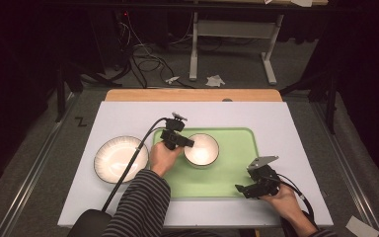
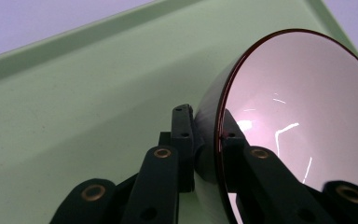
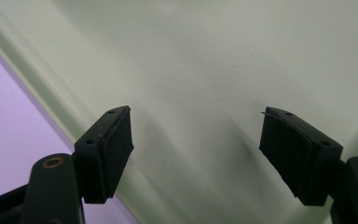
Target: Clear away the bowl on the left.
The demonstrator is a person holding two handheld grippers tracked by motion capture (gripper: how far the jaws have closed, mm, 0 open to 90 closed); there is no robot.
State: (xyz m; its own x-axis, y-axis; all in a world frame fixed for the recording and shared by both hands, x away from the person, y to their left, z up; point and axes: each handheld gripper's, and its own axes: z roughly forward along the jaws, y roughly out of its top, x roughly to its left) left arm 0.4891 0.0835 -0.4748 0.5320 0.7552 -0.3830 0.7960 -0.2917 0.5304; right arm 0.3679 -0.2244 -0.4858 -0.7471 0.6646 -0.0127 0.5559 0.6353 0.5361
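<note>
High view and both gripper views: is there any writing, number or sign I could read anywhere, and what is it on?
"Z": a dark mark that reads like this letter, on the grey floor left of the table.
No readable text on the bowl, the plate, the green tray, the left gripper or the right gripper.
The scraps of paper on the floor beyond the table are too small to read.
</note>
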